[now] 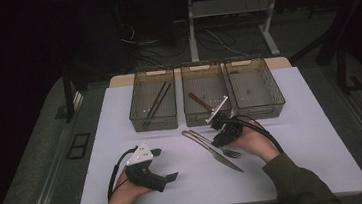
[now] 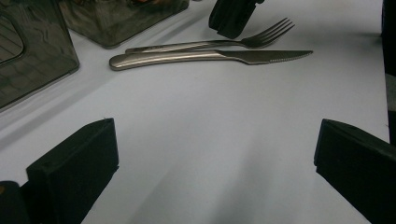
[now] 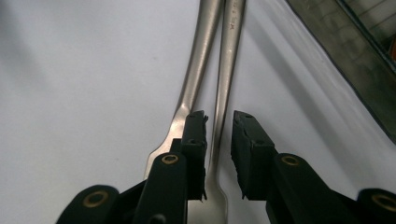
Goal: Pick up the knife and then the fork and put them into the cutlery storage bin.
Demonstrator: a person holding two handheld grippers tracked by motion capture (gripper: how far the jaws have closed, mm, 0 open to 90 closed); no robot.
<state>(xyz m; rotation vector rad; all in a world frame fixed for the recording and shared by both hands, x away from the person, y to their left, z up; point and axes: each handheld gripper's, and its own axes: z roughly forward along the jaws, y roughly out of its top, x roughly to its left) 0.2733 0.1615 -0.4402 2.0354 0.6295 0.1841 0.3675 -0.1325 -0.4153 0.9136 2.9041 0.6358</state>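
Two jaws of the right gripper (image 3: 219,126) are set narrowly astride the fork (image 3: 223,93), beside the knife (image 3: 196,74), at frame centre. A grasp seems in hand; closing and lifting are called for next. The left gripper (image 2: 215,154) is held wide, empty.

A lab or test room; a white table (image 1: 127,187) stands in darkness. Loose cables (image 1: 163,46) sprawl across the floor behind.

Brushed metal knife (image 2: 205,57) and fork (image 2: 219,43) (satin sheen), matt white tabletop (image 2: 215,140), smoky translucent plastic bins (image 1: 152,99).
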